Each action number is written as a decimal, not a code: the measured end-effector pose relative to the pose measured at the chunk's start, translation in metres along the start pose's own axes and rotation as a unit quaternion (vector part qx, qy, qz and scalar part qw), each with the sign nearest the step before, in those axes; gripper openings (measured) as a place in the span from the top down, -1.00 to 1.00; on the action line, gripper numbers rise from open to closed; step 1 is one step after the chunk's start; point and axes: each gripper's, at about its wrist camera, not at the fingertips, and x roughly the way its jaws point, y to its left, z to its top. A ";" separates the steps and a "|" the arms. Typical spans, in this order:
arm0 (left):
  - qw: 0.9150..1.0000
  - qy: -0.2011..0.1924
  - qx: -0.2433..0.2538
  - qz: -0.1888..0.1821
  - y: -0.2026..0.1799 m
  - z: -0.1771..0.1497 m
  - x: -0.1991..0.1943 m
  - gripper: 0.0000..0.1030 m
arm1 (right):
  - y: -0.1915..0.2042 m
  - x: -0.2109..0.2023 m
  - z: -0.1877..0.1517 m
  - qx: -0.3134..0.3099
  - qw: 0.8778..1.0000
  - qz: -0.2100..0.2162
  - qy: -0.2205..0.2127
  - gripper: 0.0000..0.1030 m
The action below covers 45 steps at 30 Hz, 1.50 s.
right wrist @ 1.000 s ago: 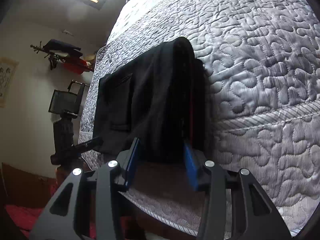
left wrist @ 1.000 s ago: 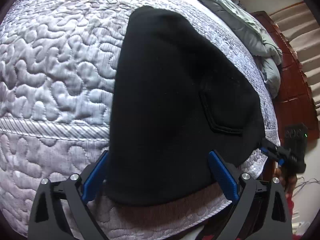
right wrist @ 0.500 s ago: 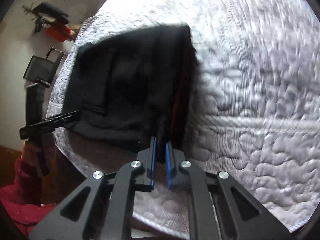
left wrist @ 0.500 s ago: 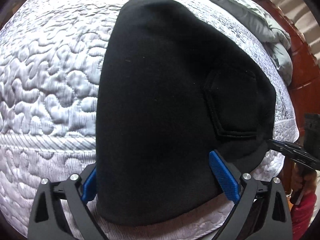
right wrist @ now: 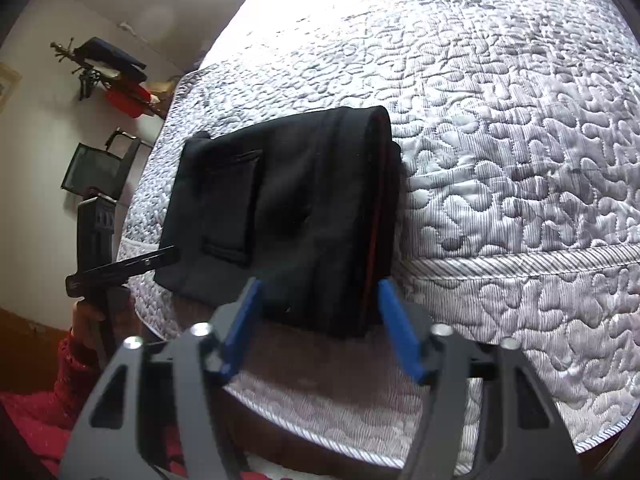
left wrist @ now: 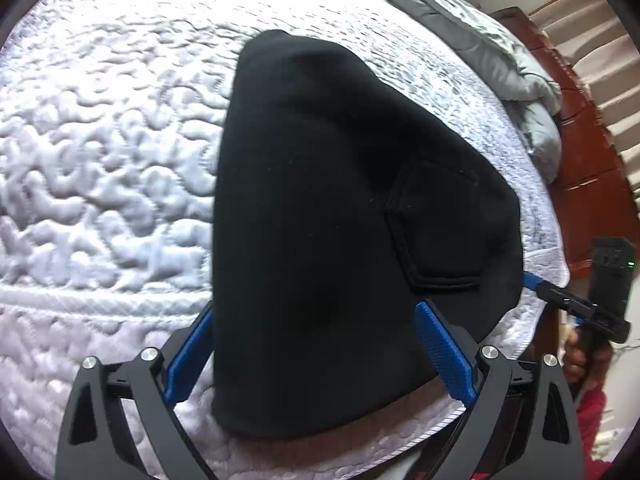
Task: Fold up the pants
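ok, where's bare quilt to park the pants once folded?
Free: white quilted bedspread right of the folded black pants, and beyond them up to the grey duvet. Crowded: the near bed edge, where both open grippers' blue fingers flank the pants.

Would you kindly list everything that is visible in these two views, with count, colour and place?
pants: one, black, folded into a compact stack near the bed's edge, patch pocket on top
quilt: one, pale grey-white, stitched, covering the bed under the pants
duvet: one, grey, bunched at the far end of the bed
wooden furniture: one, reddish brown, beside the bed
chair: one, black, by the wall
wall rack with clothes: one, black and red items
sleeve: red, on the person's arm
left tool: one, black with blue pads, open, fingers either side of the pants' near edge
right tool: one, same colours, open, at the pants' folded side
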 end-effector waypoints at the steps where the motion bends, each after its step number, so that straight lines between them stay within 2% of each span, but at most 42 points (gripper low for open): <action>1: 1.000 0.006 -0.001 -0.005 0.000 0.002 0.004 -0.86 | -0.002 0.006 0.002 0.006 1.000 0.003 0.004 -0.25; 4: 1.000 0.021 0.007 -0.008 0.002 0.000 0.012 -0.86 | -0.003 0.022 0.008 0.023 0.999 0.019 0.019 -0.25; 7: 0.999 0.027 0.022 0.007 -0.016 0.002 0.023 -0.86 | -0.001 0.037 0.007 0.023 0.999 0.000 0.035 -0.25; 12: 0.997 0.028 0.041 0.054 -0.035 -0.009 0.029 -0.84 | 0.000 0.049 0.004 0.021 0.998 -0.020 0.052 -0.26; 16: 0.998 0.024 0.027 0.057 -0.036 -0.011 0.029 -0.81 | 0.002 0.054 0.004 0.023 0.998 -0.025 0.056 -0.33; 19: 0.996 0.024 0.029 0.081 -0.044 -0.012 0.035 -0.82 | 0.006 0.066 0.004 0.025 0.997 -0.030 0.069 -0.36; 22: 0.996 0.024 0.026 0.085 -0.044 -0.010 0.037 -0.82 | 0.011 0.081 0.003 0.024 0.996 -0.034 0.081 -0.48; 30: 0.995 0.023 0.033 0.095 -0.049 -0.011 0.041 -0.82 | 0.008 0.088 0.006 0.032 0.996 -0.025 0.085 -0.58; 33: 0.995 0.021 0.037 0.095 -0.050 -0.014 0.041 -0.76 | 0.007 0.091 0.009 0.031 0.996 -0.019 0.081 -0.62; 35: 0.994 0.018 0.043 0.098 -0.054 -0.014 0.040 -0.71 | 0.010 0.092 0.010 0.016 0.997 -0.021 0.074 -0.53; 40: 0.993 0.015 0.049 0.102 -0.060 -0.017 0.038 -0.64 | 0.017 0.084 0.009 -0.015 0.998 -0.027 0.050 -0.02; 45: 0.992 0.011 0.062 0.107 -0.070 -0.013 0.031 -0.51 | 0.015 0.077 0.005 -0.015 0.999 -0.028 0.032 0.12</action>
